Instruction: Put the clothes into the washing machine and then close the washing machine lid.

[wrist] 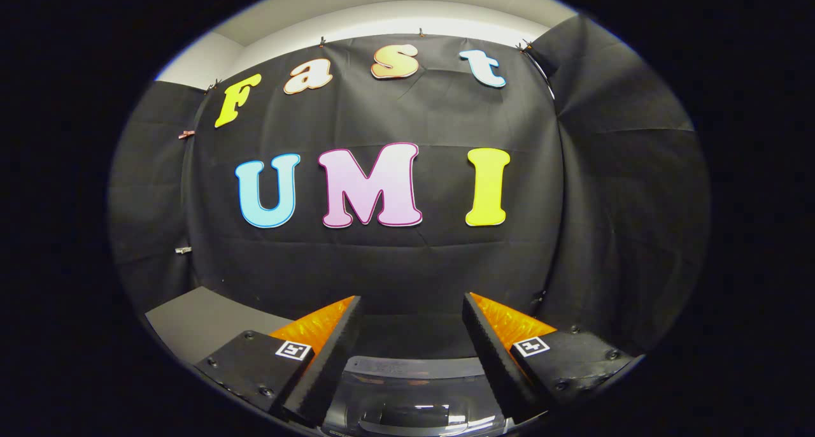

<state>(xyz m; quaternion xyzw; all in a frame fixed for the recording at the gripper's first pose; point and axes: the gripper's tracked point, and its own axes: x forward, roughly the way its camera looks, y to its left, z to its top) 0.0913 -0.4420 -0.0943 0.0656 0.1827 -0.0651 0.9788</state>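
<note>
One gripper (pixel 412 335) shows in the gripper view, with two fingers (pixel 331 354) that have black ribbed inner faces and orange backs. Each finger's black mount carries one small square black-and-white marker (pixel 293 350), so two markers in all. The jaws stand wide apart and hold nothing; the gap between them is bare.

One washing machine (pixel 414 392) lies below and between the fingers, close under them. Just its top part is in sight: a pale grey curved rim across the gap, and below it a dark, glossy lid panel that throws back bright streaks of light. The panel looks smooth and see-through or tinted, with a lighter rounded shape showing low in it, but whether the lid is raised or down cannot be told from here. Neither finger touches the machine as far as can be seen.

One grey flat surface (pixel 197 319) sits beyond the left finger, against the black cloth wall (pixel 395 265). That cloth hangs across the whole back of the booth, pinned by small clips along its top edge, beneath a pale ceiling (pixel 382 16).
</note>
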